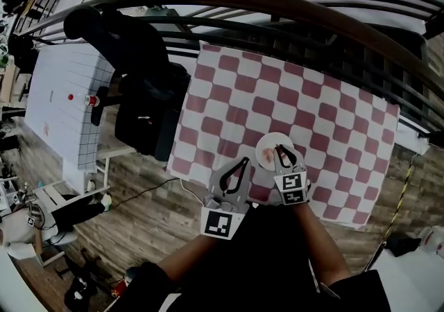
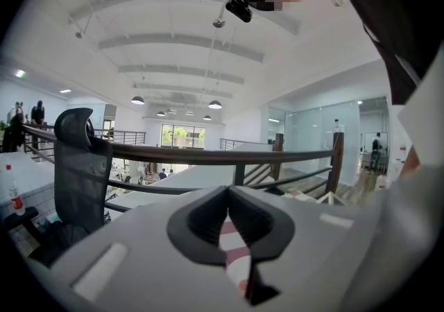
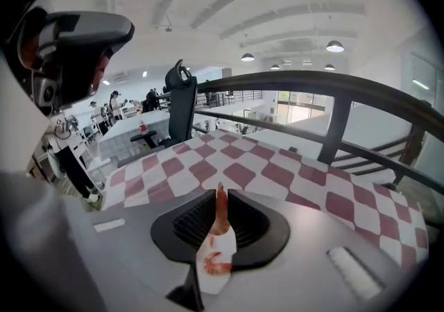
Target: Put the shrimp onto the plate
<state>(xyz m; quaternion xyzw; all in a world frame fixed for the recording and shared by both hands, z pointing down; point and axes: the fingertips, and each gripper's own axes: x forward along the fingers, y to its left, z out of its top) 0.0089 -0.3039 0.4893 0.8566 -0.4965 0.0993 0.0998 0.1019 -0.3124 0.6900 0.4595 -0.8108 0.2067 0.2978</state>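
A white plate sits on the red-and-white checkered tablecloth near the table's front edge. My right gripper hovers over the plate, shut on an orange-red shrimp whose end pokes up between the jaws. Below the jaws, a second curled shrimp lies on the plate; it shows as a pink patch in the head view. My left gripper is just left of the plate, over the cloth's front edge. Its jaws are shut with nothing between them, and only cloth shows below.
A black office chair stands against the table's left side. A dark curved railing runs behind the table. A white gridded desk stands further left. Wooden floor lies below the front edge.
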